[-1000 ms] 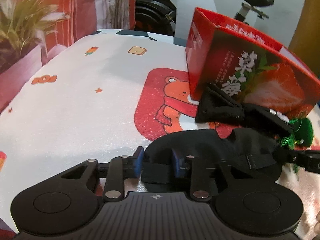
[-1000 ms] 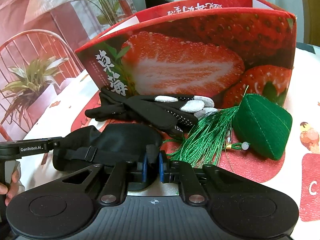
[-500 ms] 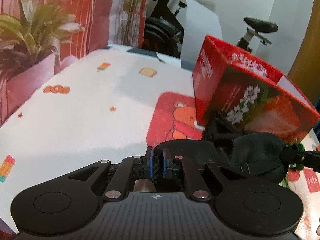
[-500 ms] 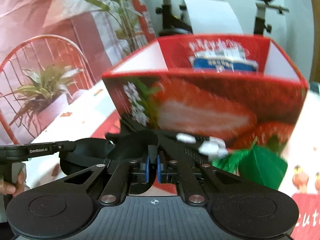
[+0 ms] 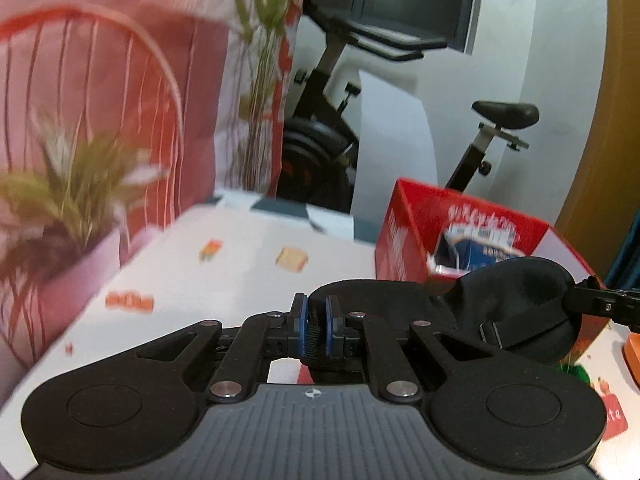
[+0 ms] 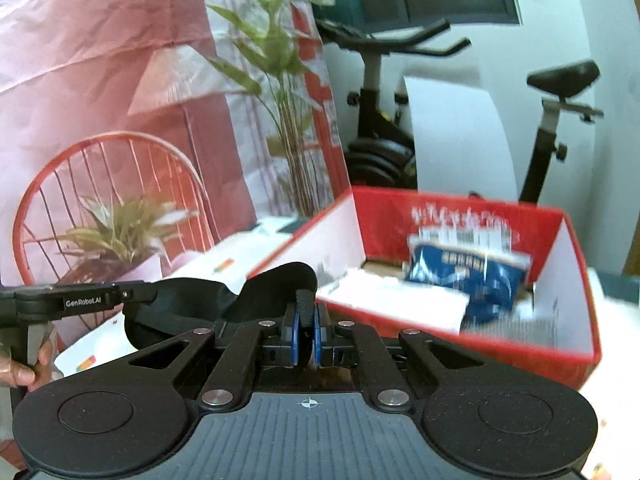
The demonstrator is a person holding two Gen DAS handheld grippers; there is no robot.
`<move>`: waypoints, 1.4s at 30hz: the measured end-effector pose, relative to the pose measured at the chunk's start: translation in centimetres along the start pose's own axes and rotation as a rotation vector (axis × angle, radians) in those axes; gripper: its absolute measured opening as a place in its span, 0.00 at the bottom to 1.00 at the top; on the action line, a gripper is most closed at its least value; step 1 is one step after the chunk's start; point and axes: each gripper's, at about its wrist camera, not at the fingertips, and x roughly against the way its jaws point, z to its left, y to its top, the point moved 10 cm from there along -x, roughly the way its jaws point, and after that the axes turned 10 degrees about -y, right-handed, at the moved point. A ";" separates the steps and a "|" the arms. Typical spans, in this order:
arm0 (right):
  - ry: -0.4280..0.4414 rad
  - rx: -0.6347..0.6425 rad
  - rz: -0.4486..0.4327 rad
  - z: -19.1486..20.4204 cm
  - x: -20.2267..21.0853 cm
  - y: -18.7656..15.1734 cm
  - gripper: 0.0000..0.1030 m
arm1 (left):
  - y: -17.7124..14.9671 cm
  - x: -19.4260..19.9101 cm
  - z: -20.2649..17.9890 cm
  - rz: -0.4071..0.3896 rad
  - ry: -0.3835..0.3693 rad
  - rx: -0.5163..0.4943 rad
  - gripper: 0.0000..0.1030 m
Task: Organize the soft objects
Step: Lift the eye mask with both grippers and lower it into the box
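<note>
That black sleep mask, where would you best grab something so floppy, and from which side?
By its two ends, as here: the left gripper pinches the strap end and the right gripper the opposite edge, each coming in from the near side. The sleep mask is wide, thin and limp, so a single grip would probably let it droop before reaching the red box.

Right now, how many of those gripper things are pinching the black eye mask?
2. The left gripper pinches one end of the black eye mask, and the right gripper pinches its other end, holding it stretched beside the red box.
</note>
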 end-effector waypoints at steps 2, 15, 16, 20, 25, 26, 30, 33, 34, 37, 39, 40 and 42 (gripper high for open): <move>-0.004 0.013 -0.020 -0.1 0.0 1.3 0.06 | 1.4 -0.1 -0.6 -0.017 -0.003 -0.021 0.09; -0.102 0.029 -0.017 -5.1 -3.0 6.6 0.06 | 7.6 -4.5 -5.8 -0.020 -0.071 -0.099 0.08; -0.112 0.032 -0.015 -5.6 -3.2 6.8 0.06 | 7.8 -4.9 -6.3 -0.017 -0.078 -0.104 0.08; -0.149 0.035 -0.008 -7.6 -3.9 7.5 0.06 | 8.7 -6.6 -8.2 -0.009 -0.104 -0.126 0.08; -0.193 0.034 0.014 -10.1 -5.0 7.6 0.06 | 8.9 -8.8 -10.2 0.017 -0.138 -0.142 0.08; -0.202 0.032 0.020 -10.7 -5.3 7.6 0.06 | 8.8 -9.2 -10.4 0.024 -0.143 -0.146 0.08; -0.236 0.031 0.043 -12.7 -6.2 7.3 0.06 | 8.2 -11.2 -11.4 0.062 -0.167 -0.156 0.08; -0.266 0.034 0.062 -14.3 -6.9 7.0 0.06 | 7.7 -12.7 -11.9 0.095 -0.183 -0.162 0.08; -0.274 0.035 0.070 -14.8 -7.2 6.9 0.06 | 7.5 -13.3 -12.0 0.108 -0.190 -0.167 0.08; -0.290 0.050 0.104 -15.6 -8.1 6.2 0.06 | 6.8 -15.0 -12.3 0.149 -0.201 -0.181 0.08; -0.295 0.065 0.130 -15.9 -8.9 5.7 0.06 | 6.2 -16.0 -12.4 0.173 -0.206 -0.186 0.08; -0.297 0.071 0.145 -15.9 -9.2 5.4 0.06 | 5.9 -16.4 -12.4 0.183 -0.207 -0.187 0.08; -0.298 0.078 0.173 -16.0 -10.0 4.7 0.06 | 5.3 -17.2 -12.3 0.209 -0.209 -0.194 0.08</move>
